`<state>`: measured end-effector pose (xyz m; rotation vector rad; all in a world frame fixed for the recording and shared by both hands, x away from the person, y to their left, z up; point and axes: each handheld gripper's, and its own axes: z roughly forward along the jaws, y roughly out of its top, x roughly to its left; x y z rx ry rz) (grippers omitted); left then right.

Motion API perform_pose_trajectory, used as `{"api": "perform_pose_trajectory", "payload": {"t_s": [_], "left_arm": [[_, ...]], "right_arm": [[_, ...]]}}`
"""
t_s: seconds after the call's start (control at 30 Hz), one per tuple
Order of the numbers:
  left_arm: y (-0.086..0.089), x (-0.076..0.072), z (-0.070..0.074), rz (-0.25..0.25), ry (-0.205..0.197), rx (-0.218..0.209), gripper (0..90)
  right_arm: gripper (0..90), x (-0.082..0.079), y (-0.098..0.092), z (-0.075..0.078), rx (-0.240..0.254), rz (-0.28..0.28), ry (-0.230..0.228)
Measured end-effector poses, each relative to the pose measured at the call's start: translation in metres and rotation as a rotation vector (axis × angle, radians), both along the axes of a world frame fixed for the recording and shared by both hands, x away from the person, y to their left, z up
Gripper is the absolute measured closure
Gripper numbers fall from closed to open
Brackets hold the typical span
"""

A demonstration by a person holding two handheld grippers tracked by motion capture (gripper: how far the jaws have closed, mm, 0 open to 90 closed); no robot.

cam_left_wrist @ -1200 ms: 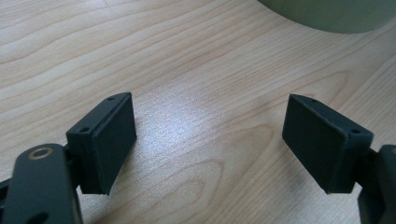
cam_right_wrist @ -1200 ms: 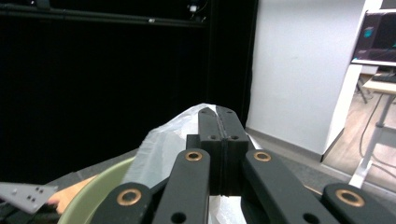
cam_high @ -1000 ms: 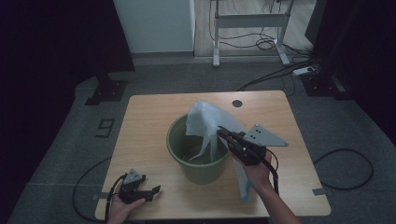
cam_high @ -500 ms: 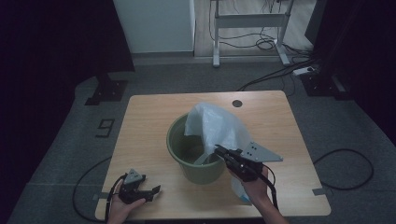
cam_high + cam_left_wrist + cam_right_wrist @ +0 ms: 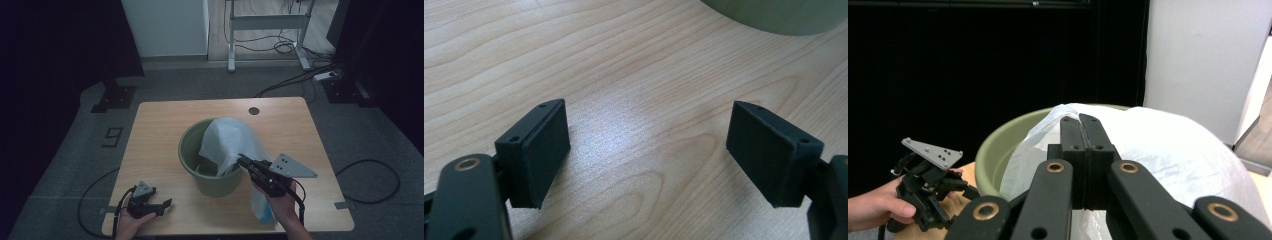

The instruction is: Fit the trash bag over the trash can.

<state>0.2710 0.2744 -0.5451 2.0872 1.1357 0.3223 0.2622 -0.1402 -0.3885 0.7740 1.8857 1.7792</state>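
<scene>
A green bucket stands in the middle of the wooden table. A white plastic bag billows over its right rim, and part of it hangs down outside near the front. My right gripper is at the bucket's front right, shut on the bag's film. In the right gripper view the jaws press together on the bag, with the bucket behind. My left gripper rests at the front left of the table, open, with bare wood between its jaws.
A dark round hole sits in the table near the far edge. Cables trail over the grey floor on both sides. A metal desk frame stands beyond the table.
My right gripper has come down and toward the front of the table with the bag. The bag now spreads wider over the bucket's right side. The left gripper has stayed put.
</scene>
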Motion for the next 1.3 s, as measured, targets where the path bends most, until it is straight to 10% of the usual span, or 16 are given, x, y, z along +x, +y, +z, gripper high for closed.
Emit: {"api": "perform_pose_trajectory", "payload": {"t_s": [0.17,0.33,0.5,0.83,1.3], "left_arm": [[0.001,0.0,0.0,-0.001,0.001,-0.005,17.3],[0.001,0.001,0.0,-0.002,0.003,-0.011,17.3],[0.0,0.0,0.0,-0.002,0.0,-0.001,17.3],[0.0,0.0,0.0,0.0,0.001,-0.004,17.3],[0.0,0.0,0.0,0.0,0.0,-0.003,17.3]], "right_arm": [[88.5,0.009,0.01,-0.01,-0.027,0.009,0.033],[52.7,0.003,0.008,-0.012,0.001,-0.064,0.055],[35.3,-0.018,-0.006,-0.003,0.022,-0.163,0.011],[25.0,-0.049,-0.028,-0.033,-0.02,-0.217,0.02],[23.7,-0.035,-0.032,-0.094,-0.069,-0.321,0.165]]}}
